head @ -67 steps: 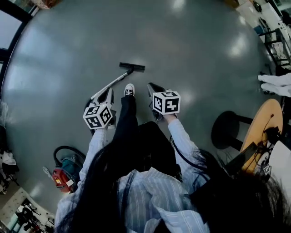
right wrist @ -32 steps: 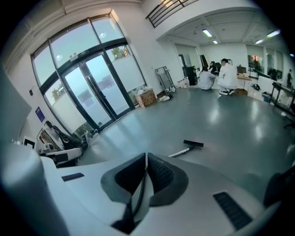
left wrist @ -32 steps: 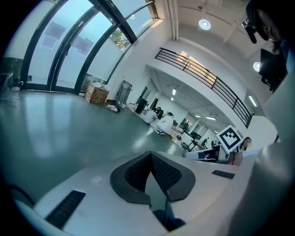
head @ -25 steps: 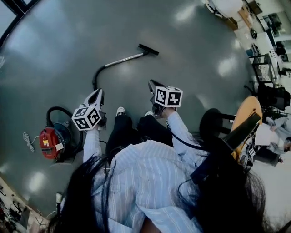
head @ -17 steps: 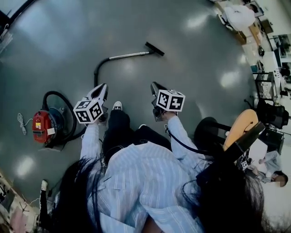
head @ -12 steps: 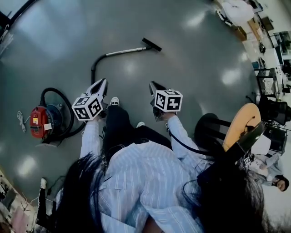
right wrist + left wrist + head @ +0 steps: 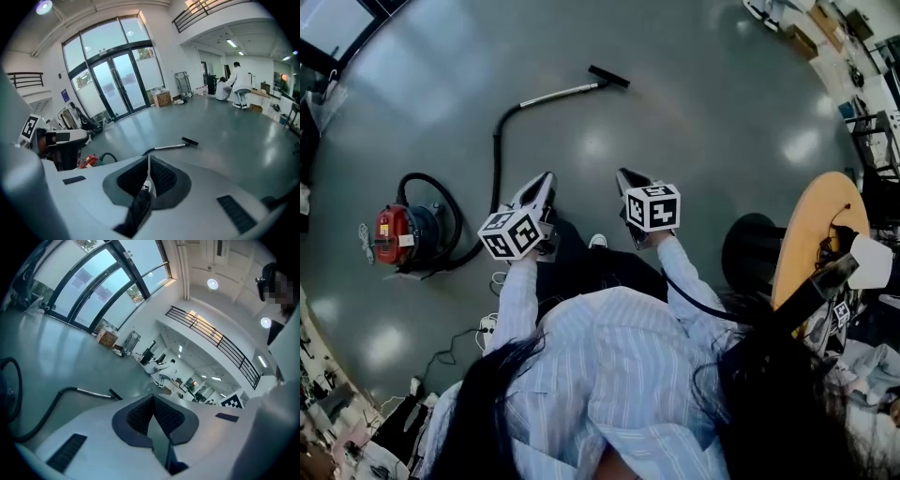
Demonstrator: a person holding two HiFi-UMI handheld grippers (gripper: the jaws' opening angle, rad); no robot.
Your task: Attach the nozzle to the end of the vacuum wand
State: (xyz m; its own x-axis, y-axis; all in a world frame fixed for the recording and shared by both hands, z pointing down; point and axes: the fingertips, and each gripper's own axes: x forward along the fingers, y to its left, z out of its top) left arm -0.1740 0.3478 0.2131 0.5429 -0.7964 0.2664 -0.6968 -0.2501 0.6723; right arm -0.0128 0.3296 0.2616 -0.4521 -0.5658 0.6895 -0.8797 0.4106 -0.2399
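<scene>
Both grippers have shifted since half a second ago. The left gripper [image 7: 546, 180] now sits closer to the right gripper [image 7: 625, 176], and the wand [image 7: 558, 94] lies a bit farther ahead of the jaw tips. Left jaws are fully closed with nothing between them. Right jaws are also pressed together and empty. The nozzle [image 7: 608, 76] is on the wand's end, flat on the floor and well ahead, left of the left jaws' line and right of the right jaws' line. The hose [image 7: 497, 141] curves back to the red vacuum [image 7: 394, 234], off to the left jaws' outer side.
</scene>
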